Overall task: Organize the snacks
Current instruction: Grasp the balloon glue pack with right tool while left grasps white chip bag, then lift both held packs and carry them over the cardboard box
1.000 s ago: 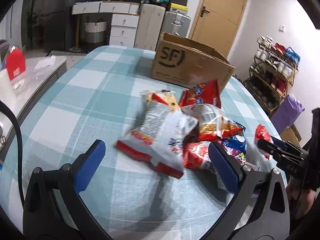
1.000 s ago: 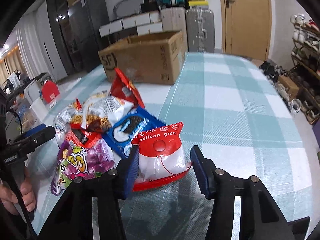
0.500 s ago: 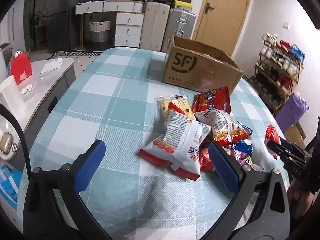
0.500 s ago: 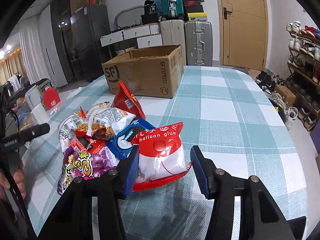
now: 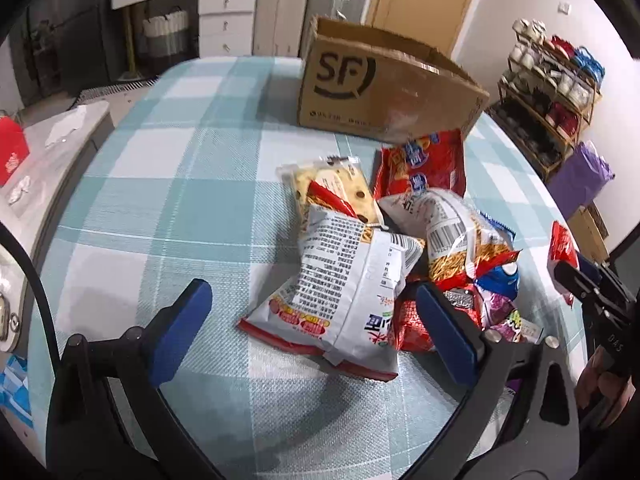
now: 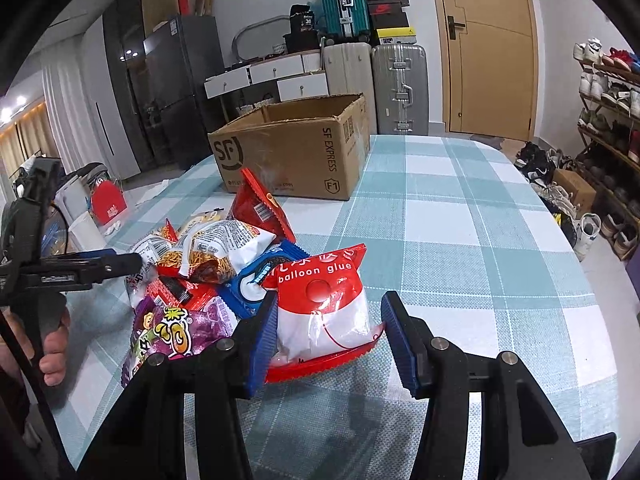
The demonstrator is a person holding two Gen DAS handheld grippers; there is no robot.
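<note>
A pile of snack bags lies on the checked tablecloth (image 5: 168,184). A big white and red bag (image 5: 348,292) lies nearest my left gripper (image 5: 312,328), which is open with its blue pads either side of the bag, slightly short of it. My right gripper (image 6: 328,340) is open around a red and white "balloon glue" bag (image 6: 324,308); its left pad touches the bag, the right pad stands apart. An open SF cardboard box (image 6: 296,152) stands behind the pile; it also shows in the left wrist view (image 5: 380,84).
A purple candy bag (image 6: 176,328), a blue cookie pack (image 6: 256,280) and red bags (image 5: 424,168) lie in the pile. A shoe rack (image 6: 608,120) stands right of the table. Suitcases (image 6: 396,84) and drawers stand behind.
My left gripper has moved forward and lower toward the white and red bag. My right gripper has stayed around the balloon glue bag, its view tilting up slightly.
</note>
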